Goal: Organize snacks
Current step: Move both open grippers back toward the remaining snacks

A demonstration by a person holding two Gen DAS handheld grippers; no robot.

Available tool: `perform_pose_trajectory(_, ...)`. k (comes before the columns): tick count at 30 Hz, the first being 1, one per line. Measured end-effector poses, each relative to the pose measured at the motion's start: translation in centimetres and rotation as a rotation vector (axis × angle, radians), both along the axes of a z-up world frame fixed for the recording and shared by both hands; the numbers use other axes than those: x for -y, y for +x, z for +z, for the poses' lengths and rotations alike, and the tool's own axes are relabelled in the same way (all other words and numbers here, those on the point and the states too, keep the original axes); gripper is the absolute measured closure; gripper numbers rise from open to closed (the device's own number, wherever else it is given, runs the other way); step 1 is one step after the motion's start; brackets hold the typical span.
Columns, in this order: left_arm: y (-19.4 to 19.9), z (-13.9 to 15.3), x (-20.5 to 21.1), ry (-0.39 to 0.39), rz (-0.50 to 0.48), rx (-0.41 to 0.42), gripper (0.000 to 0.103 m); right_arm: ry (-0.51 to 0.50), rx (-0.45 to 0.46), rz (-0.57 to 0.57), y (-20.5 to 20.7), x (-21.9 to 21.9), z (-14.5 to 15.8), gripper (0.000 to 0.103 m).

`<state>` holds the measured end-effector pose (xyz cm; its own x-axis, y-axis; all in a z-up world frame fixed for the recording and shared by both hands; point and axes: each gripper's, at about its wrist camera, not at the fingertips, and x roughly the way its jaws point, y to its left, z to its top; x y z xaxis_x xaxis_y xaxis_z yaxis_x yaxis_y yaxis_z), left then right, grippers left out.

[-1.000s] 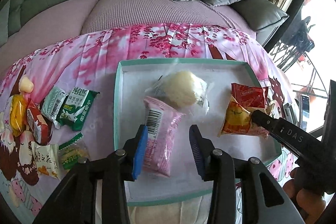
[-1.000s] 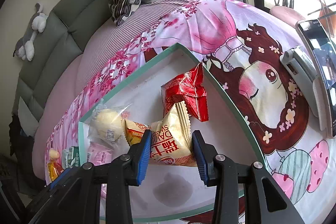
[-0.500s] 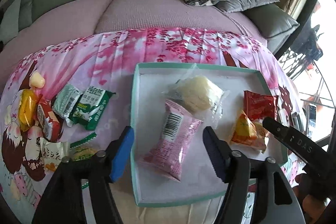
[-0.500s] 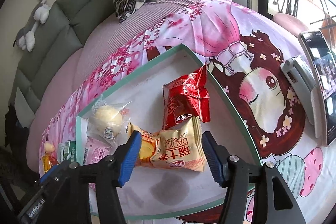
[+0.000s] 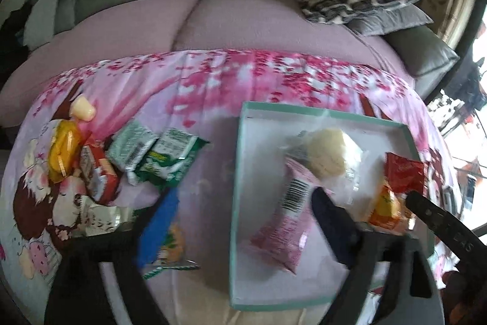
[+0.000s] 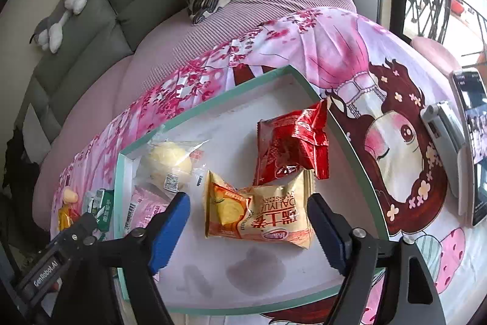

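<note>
Judging by their puffed film, the loose green packets (image 5: 158, 156) are taken to be light, soft and slippery; mid-body pinches are advised. Both the left gripper (image 5: 240, 229) and right gripper (image 6: 248, 229) are seen with jaws spread wide, nothing held.

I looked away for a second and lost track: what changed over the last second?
Both grippers opened and let go: the left gripper released the pink packet and swung left, the right gripper released the yellow packet. Both packets, the bun and red packet stayed in the tray.
</note>
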<state>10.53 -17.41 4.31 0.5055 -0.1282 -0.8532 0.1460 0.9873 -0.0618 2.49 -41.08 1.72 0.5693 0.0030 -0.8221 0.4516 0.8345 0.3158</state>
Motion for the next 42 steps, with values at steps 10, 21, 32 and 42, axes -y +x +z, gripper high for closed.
perform_pose_trajectory(10,0.3,-0.2,-5.7,0.004,0.157,0.021,0.003,-0.043,0.053,0.091,0.9,-2.8,1.1,0.0)
perform_pose_trajectory(21,-0.2,1.1,-13.5,0.019,0.291,0.074,0.003,-0.039,0.119,0.172,1.5,-6.0,1.9,0.0)
perform_pose_trajectory(32,-2.1,0.7,-20.8,0.036,0.396,0.101,0.003,-0.03,0.164,0.308,2.8,-11.9,2.1,0.0)
perform_pose_trajectory(42,-3.1,-0.5,-24.6,-0.017,0.419,0.098,0.003,-0.034,0.166,0.454,3.4,-18.9,1.0,0.0)
